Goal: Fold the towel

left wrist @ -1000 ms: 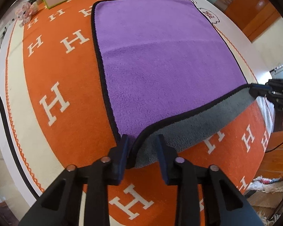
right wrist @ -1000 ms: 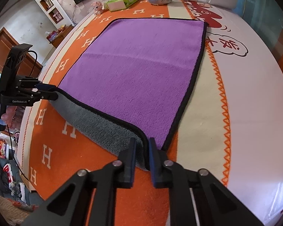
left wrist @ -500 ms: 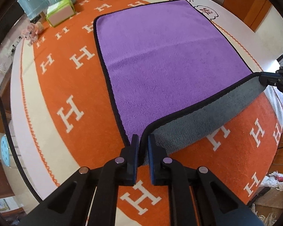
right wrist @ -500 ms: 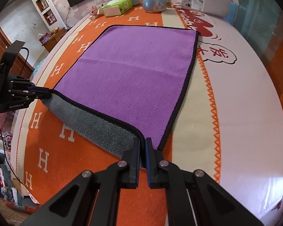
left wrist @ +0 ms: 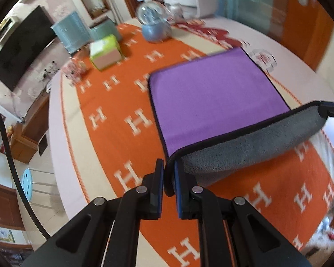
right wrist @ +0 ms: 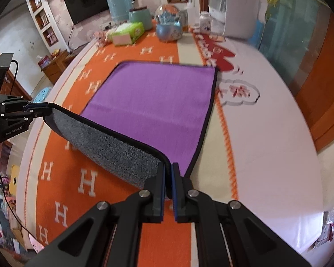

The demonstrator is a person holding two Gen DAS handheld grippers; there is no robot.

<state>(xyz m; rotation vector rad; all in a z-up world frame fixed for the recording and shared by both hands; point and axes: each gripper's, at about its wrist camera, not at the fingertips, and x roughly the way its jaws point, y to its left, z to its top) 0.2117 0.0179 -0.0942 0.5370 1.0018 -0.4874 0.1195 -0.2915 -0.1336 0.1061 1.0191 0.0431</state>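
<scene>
A round table under an orange cloth with white H letters (right wrist: pixel 62 191) and a cream-white border carries everything. On it lies the purple fleece towel with grey underside and black piped edge (right wrist: pixel 158 102): its far part rests flat on the cloth, while its near edge is raised off the table and curls over, showing the grey side (left wrist: pixel 256 146). The left gripper (left wrist: pixel 169 178) has its jaws clamped together on the near left corner of that raised edge. The right gripper (right wrist: pixel 168 181) is pinched closed on the near right corner. At the table's far side stand a white appliance (right wrist: pixel 233 11), a pale blue ribbed container (right wrist: pixel 119 6), a blue-based snow globe (right wrist: pixel 168 23), a mint-green jar (right wrist: pixel 140 17) and a green-and-white tissue pack (right wrist: pixel 128 33), all well apart from the towel.
</scene>
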